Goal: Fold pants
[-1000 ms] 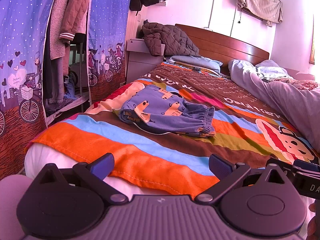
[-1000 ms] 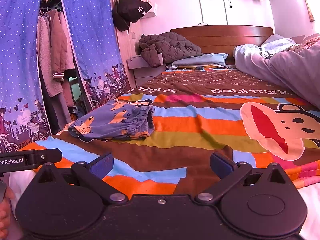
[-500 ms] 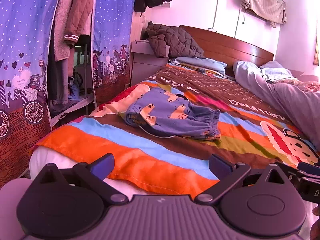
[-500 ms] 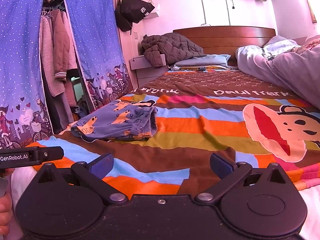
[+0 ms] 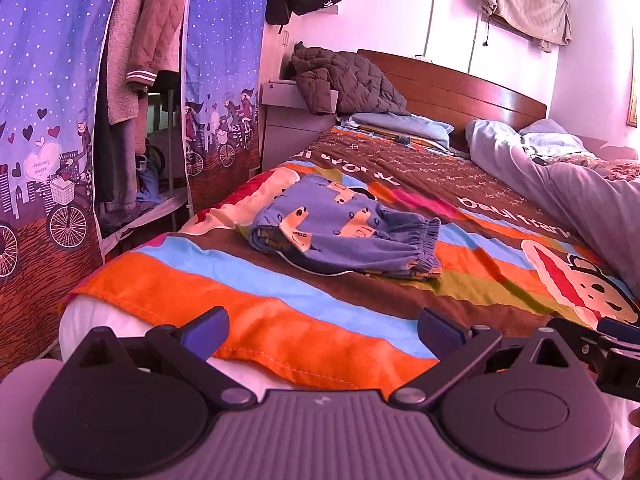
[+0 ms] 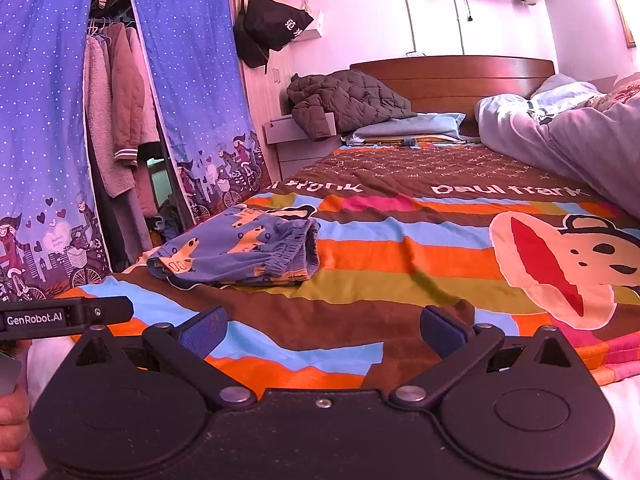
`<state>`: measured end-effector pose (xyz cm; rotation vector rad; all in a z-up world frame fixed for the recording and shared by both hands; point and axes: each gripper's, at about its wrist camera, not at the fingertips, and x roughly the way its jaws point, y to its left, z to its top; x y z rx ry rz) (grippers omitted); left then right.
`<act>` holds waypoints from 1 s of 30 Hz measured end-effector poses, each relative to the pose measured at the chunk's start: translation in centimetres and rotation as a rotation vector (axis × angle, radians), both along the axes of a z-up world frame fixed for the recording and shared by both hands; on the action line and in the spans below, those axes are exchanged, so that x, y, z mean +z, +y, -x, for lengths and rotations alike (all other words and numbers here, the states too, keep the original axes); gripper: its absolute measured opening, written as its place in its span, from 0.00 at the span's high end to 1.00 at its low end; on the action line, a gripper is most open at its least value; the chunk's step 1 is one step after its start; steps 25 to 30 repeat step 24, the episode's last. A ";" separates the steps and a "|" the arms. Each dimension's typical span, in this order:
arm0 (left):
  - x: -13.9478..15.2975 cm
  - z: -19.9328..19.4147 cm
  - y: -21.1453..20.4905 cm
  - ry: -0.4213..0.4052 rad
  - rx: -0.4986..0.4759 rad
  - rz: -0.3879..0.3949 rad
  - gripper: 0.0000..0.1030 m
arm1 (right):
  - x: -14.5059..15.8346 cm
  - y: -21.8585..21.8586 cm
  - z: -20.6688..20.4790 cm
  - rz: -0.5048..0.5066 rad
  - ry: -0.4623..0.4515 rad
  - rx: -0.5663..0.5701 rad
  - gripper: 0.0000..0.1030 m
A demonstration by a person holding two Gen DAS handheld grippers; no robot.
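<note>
1 pair of blue cartoon-print pants (image 5: pixel 344 232) lies folded into a compact bundle on the striped bedspread (image 5: pixel 280 320), near the bed's left edge and well ahead of both tools, its gathered elastic waistband turned toward the middle of the bed. The left gripper (image 5: pixel 322 326) hangs over the foot of the bed with its 2 blue-tipped fingers spread wide and nothing between them; the right gripper (image 6: pixel 324 326) sits just beside it, its 2 fingers likewise parted and holding nothing. Neither touches the pants (image 6: pixel 240 252). The bedspread (image 6: pixel 400 248) carries 1 large monkey face (image 6: pixel 560 264) on its right half. At the head of the bed, 1 dark quilted jacket (image 5: pixel 344 80) is heaped by the wooden headboard (image 5: pixel 460 84), and 1 pale rumpled duvet (image 5: pixel 560 176) runs along the right side. 1 black bag (image 6: pixel 272 28) hangs on the wall, and 2 blue starry curtain panels (image 5: pixel 224 80) frame hanging clothes (image 5: pixel 140 40) on the left.
</note>
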<state>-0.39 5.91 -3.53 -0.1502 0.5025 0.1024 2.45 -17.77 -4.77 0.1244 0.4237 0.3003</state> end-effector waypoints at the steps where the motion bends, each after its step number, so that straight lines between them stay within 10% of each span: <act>1: 0.0 0.0 0.0 -0.001 0.001 0.001 0.00 | 0.0 0.0 0.0 -0.001 -0.001 -0.001 0.01; 30: -0.2 -0.1 -0.3 0.005 0.001 -0.020 0.00 | -0.1 -0.1 0.0 -0.003 0.001 -0.022 0.01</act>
